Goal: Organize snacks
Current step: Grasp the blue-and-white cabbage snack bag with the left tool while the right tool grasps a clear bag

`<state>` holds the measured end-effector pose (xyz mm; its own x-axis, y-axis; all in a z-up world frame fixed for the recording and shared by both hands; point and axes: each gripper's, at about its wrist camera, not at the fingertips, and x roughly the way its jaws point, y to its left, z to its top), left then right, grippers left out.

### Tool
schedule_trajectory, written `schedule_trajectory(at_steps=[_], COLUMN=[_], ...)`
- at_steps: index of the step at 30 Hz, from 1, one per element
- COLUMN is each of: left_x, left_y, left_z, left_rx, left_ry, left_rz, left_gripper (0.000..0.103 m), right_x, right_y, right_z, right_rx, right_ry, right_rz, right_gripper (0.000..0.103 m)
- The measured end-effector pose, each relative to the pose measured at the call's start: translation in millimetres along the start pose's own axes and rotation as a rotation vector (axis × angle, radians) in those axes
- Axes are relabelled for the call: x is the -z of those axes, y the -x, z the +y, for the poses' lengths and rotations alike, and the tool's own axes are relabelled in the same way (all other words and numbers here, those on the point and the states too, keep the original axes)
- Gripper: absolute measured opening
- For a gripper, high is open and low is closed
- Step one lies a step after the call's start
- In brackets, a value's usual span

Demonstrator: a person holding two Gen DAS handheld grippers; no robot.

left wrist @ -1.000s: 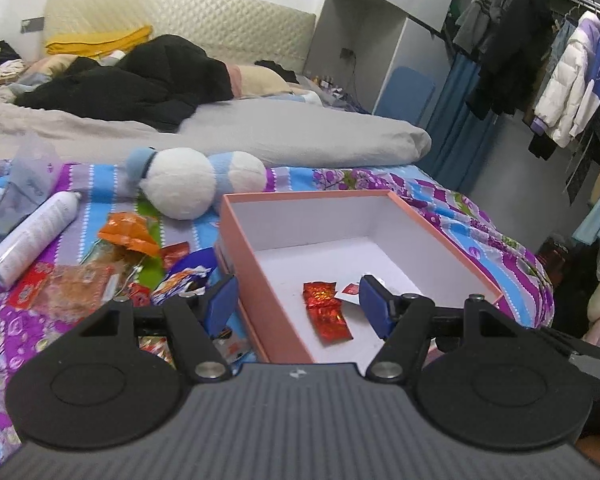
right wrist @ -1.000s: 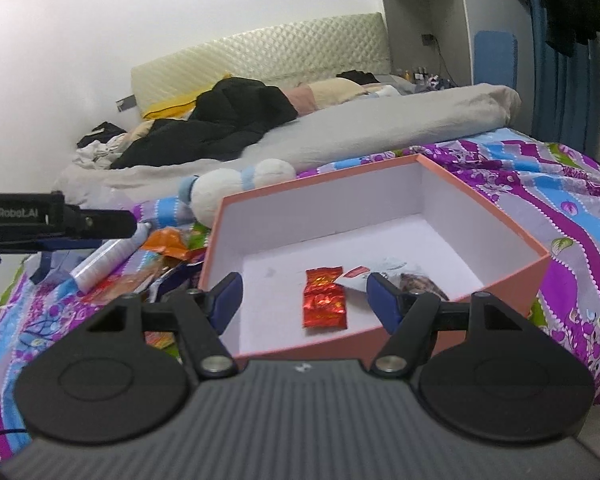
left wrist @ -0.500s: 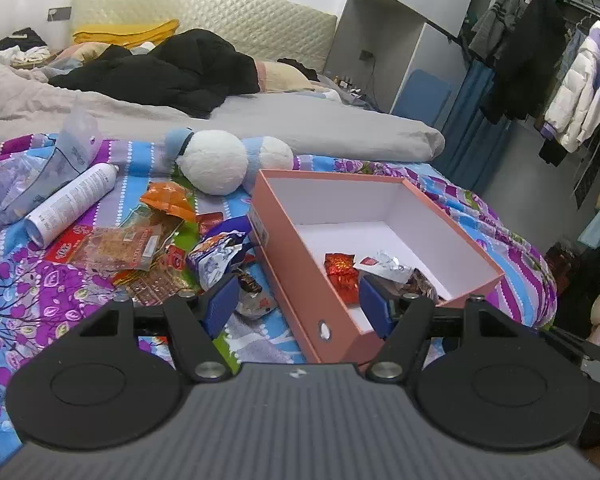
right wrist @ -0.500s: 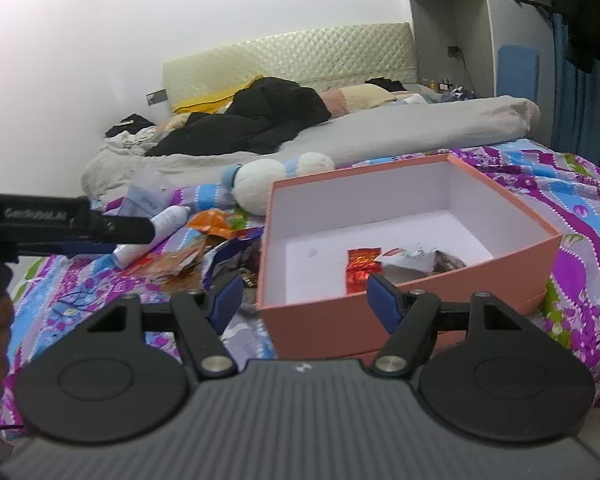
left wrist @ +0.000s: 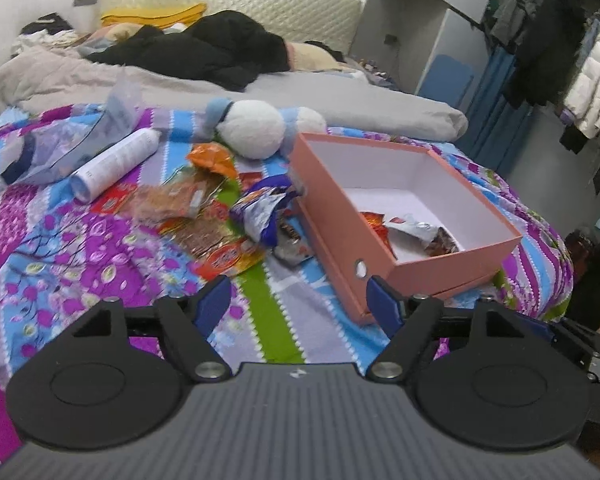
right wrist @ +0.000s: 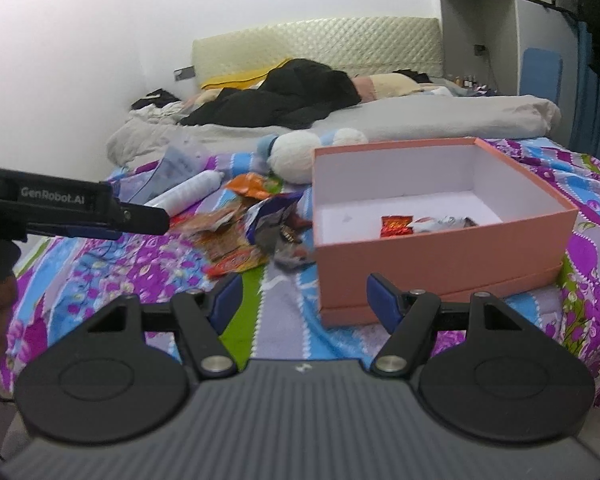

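A salmon-pink box (left wrist: 332,204) (right wrist: 440,252) with a white inside sits on the patterned bedspread. It holds a red snack packet (right wrist: 396,226) and a silver wrapper (left wrist: 418,230). A pile of snack packets (left wrist: 220,216) (right wrist: 252,232) lies left of the box, among them a purple bag (left wrist: 266,208) and an orange bag (left wrist: 212,158). My left gripper (left wrist: 298,300) is open and empty, near the front of the box. My right gripper (right wrist: 300,294) is open and empty, in front of the box. The left gripper also shows in the right wrist view (right wrist: 100,216).
A white spray can (left wrist: 114,164) and a clear plastic bag (left wrist: 72,140) lie at the left. A white and blue plush toy (left wrist: 256,130) lies behind the box. A grey duvet (left wrist: 340,108) and black clothes (left wrist: 204,54) cover the far bed. Clothes hang at the right (left wrist: 592,76).
Both grippers have pulled back from over the box toward the near edge of the bed. The box and snack pile now sit farther ahead. Both stay open and empty.
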<state>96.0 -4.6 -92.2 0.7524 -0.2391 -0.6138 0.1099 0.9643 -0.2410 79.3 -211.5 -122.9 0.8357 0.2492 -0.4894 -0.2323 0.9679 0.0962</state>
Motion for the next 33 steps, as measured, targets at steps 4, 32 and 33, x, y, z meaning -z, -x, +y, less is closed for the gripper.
schedule_trajectory(at_steps=[4,32,33], left_x=[6.9,-18.2,-20.4], left_y=[-2.7,-173.3,-182.3], left_z=[8.2,139.0,145.0], left_rx=[-0.025,-0.019,0.0], left_ry=[0.011,0.328,0.346], left_rz=[0.018,0.156,0.164], left_gripper=[0.085,0.09,0.09], right_x=[3.4,-5.2,-4.6], right_y=[-0.6,-152.6,-161.9], right_z=[6.9,76.6,79.2], right_rx=[-0.006,0.026,0.04], right_ry=[0.018,0.343,0.367], right_rz=[0.005,0.125,0.136], right_gripper=[0.071,0.055,0.055])
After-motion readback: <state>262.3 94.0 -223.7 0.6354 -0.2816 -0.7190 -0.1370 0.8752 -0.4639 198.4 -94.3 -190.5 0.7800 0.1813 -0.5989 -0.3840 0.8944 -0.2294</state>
